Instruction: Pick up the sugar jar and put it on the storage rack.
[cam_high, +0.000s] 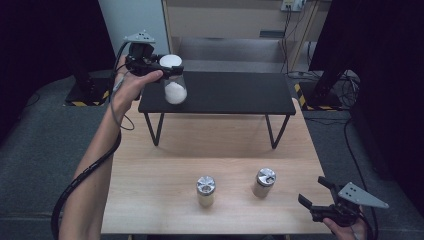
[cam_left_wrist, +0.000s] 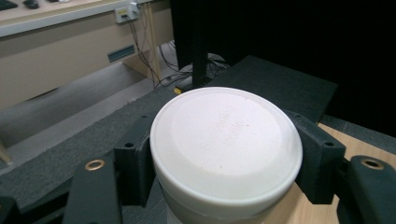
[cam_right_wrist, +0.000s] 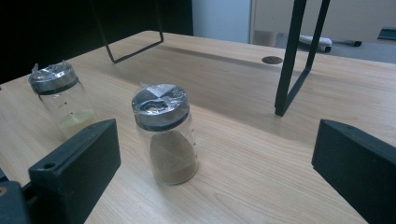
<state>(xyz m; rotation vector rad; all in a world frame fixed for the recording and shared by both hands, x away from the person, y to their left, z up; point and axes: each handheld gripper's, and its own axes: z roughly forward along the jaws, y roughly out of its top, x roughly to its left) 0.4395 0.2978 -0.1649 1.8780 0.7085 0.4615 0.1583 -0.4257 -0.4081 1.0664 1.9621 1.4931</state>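
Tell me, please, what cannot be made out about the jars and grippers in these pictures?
- White-lidded jar: in the left gripper view its lid hides the contents, and the bottom edge cuts off the body.
- Lid lettering: too faint to read.
- Right gripper: in the high view the bottom edge cuts off the hand.
- Two shaker jars: contents too small to identify there.

The jar is clear, with a broad white lid and white powder filling its lower part. It hangs upright, gripped just under the lid, over the left end of the black shelf. In the left gripper view the lid faces the camera, round and smooth, with faint raised lettering.
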